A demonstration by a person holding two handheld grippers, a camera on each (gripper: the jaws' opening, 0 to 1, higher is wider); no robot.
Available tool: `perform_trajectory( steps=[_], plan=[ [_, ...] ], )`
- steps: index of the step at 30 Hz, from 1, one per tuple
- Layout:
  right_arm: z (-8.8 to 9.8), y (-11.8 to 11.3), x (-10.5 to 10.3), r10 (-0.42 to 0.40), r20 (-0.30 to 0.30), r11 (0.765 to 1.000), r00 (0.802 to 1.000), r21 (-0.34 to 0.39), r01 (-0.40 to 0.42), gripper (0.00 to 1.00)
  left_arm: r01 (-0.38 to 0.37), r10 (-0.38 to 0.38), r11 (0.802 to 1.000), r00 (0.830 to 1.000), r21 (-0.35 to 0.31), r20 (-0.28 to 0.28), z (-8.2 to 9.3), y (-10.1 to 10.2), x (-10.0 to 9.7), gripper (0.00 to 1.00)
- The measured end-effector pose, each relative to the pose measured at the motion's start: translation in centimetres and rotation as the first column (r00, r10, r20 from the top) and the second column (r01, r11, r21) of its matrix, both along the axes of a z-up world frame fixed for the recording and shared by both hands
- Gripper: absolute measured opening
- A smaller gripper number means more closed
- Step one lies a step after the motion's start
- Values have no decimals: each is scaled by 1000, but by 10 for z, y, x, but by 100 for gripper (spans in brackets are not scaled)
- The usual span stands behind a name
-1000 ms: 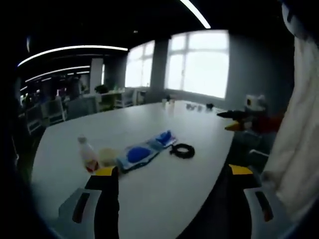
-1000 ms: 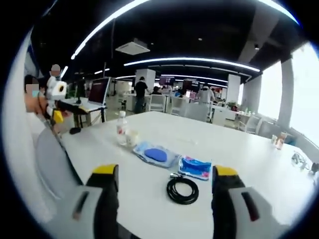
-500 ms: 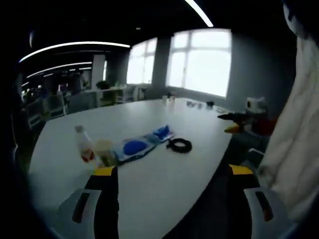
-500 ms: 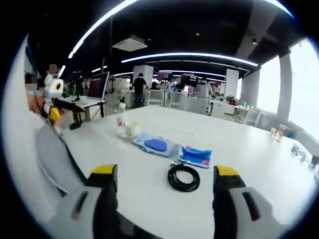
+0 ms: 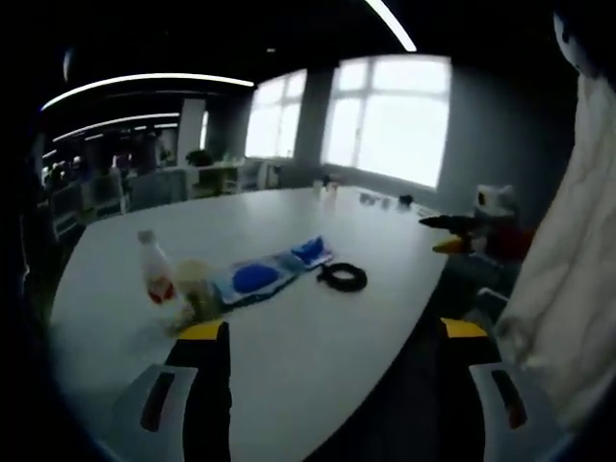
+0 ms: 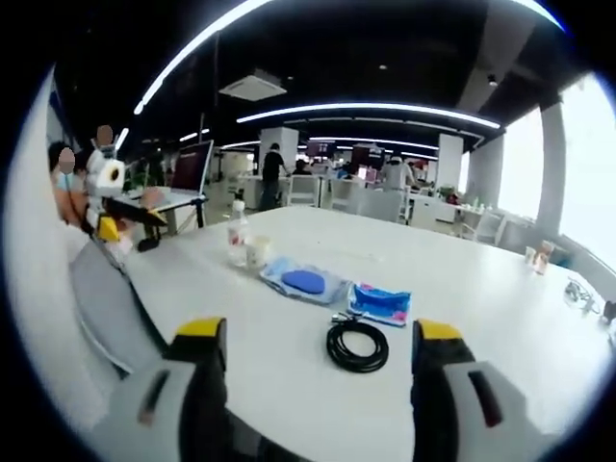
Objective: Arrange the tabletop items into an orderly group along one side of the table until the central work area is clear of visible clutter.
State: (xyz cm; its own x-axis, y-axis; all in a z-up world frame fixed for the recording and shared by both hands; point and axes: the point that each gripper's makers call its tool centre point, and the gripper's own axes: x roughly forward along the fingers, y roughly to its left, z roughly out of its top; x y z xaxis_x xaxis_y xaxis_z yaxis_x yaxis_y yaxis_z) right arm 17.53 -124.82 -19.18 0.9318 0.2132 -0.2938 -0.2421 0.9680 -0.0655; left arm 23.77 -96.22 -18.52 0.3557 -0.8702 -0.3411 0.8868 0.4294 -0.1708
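Note:
On the white table (image 5: 318, 356) lie a coiled black cable (image 5: 342, 278), a small blue packet (image 5: 310, 250), a blue pouch (image 5: 252, 279), a pale cup (image 5: 195, 289) and a red-labelled bottle (image 5: 152, 274), in a loose row. My left gripper (image 5: 333, 329) hovers open over the near table edge, short of them. In the right gripper view the cable (image 6: 357, 345) is nearest, then the packet (image 6: 379, 302), pouch (image 6: 306, 282), cup (image 6: 257, 253) and bottle (image 6: 236, 236). My right gripper (image 6: 320, 330) is open, just short of the cable. Each gripper shows in the other's view: right gripper (image 5: 472, 231), left gripper (image 6: 111, 207).
Small items stand at the table's far end (image 5: 327, 188) and far right (image 6: 535, 262). A grey chair (image 6: 106, 308) sits at the table edge. A white garment (image 5: 568, 289) hangs at the right. Desks and people fill the room behind.
The left gripper view has swung a little, so the items sit further left in it. The right gripper view barely shifted. Nothing on the table moved; both grippers stay open.

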Motion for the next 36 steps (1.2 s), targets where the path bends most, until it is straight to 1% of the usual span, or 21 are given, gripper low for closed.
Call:
perform_trajectory(
  steps=[4,9,11,17,20,23,28,36],
  plan=[
    [-3,0,0,-1,-7,1000,1000,-5,1,76,1,-1,1000,1000,9,-2,-3,1,1,84],
    [-2,1,2,-1,-5,1000,1000,-6,1,76,0,0,1000,1000,8,-5,-4,0,2,84],
    [-2,0,3,-5,-9,1000,1000,-3,5,75,0,0,1000,1000,17,-7,-6,0,3,85],
    [-1,3,6,3,-10,1000,1000,-7,-3,75,-4,4,1000,1000,19,-8,-9,1,5,88],
    [-2,3,7,2,-13,1000,1000,-7,-2,74,-7,7,999,1000,38,-16,-15,3,5,90],
    [-1,2,8,-1,-11,1000,1000,-7,1,74,-23,23,999,999,31,-25,-17,7,8,92],
    [1,0,10,-3,-5,1000,1000,-7,3,74,-32,33,999,999,35,-35,-20,10,7,92],
    [-3,1,8,2,-14,1000,1000,-8,-2,74,-47,48,998,998,33,-40,-21,13,6,92]
  ],
)
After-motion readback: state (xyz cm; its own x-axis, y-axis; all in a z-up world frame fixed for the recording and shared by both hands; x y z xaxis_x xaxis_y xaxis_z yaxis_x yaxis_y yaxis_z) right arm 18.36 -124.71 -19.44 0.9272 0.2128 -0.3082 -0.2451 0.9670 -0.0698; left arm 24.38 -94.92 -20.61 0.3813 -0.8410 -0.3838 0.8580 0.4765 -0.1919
